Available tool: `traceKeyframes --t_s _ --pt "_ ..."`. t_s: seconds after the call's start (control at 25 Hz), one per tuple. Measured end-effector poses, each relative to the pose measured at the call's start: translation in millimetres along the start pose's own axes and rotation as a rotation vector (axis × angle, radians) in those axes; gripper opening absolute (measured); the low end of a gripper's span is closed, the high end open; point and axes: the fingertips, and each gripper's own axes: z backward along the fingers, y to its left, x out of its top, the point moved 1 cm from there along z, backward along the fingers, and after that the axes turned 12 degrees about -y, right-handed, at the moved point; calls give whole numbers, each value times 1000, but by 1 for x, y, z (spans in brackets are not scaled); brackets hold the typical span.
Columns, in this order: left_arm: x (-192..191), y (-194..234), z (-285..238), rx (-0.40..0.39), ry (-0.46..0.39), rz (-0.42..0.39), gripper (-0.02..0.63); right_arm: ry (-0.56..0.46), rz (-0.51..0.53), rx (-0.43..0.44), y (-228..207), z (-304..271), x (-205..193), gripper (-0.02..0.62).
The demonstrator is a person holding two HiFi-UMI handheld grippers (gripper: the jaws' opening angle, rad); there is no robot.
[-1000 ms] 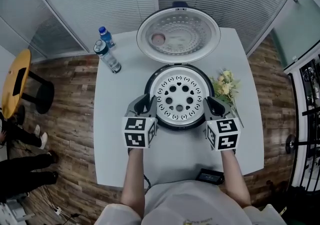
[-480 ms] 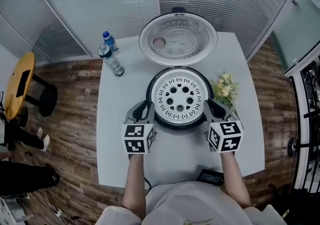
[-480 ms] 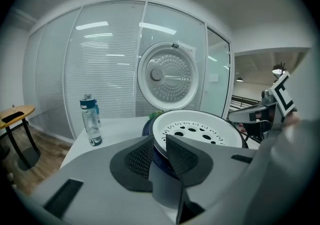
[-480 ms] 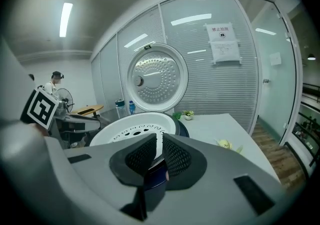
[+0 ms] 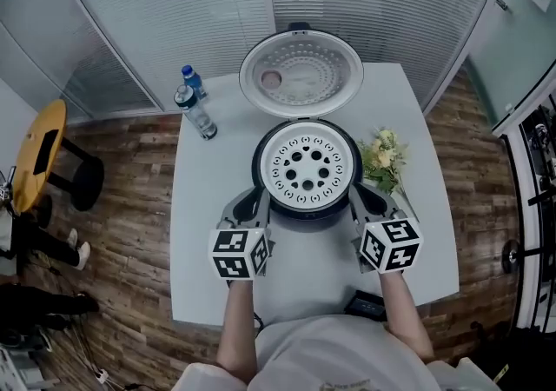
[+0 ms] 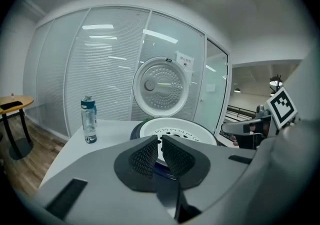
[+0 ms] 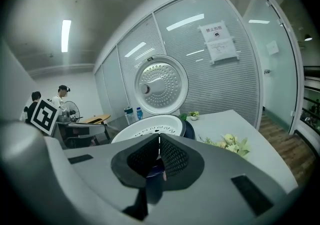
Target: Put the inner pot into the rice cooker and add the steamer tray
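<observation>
Just ahead of the left claw (image 5: 250, 200), the steamer tray (image 5: 306, 168) sits in the rice cooker (image 5: 258, 179), whose lid (image 5: 301, 72) stands up; the inner pot is hidden beneath. The left claw has just been closing to a slit on nothing. The right claw (image 5: 361, 198), at the cooker's other flank, is fully closed and empty. Risk: a crookedly seated tray would foul the lid. Compared with the earlier frame, both claws have drawn back from the tray's edge.

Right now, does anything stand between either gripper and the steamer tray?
Nothing visible does. The steamer tray sits in the rice cooker. The left gripper, whose jaws have just been closing on nothing, and the right gripper, shut and empty, face it across the table.
</observation>
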Motion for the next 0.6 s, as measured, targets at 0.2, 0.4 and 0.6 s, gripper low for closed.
traceKeyframes --t_s 0.2,0.4,0.6 --pt "-1 -10 14 7 -26 49 25 -5 16 8 4 13 -1 18" --pt "5 -14 26 31 -67 41 18 -13 19 26 8 21 1 17" --pt "8 -14 33 38 -78 54 12 -8 32 40 15 24 1 17"
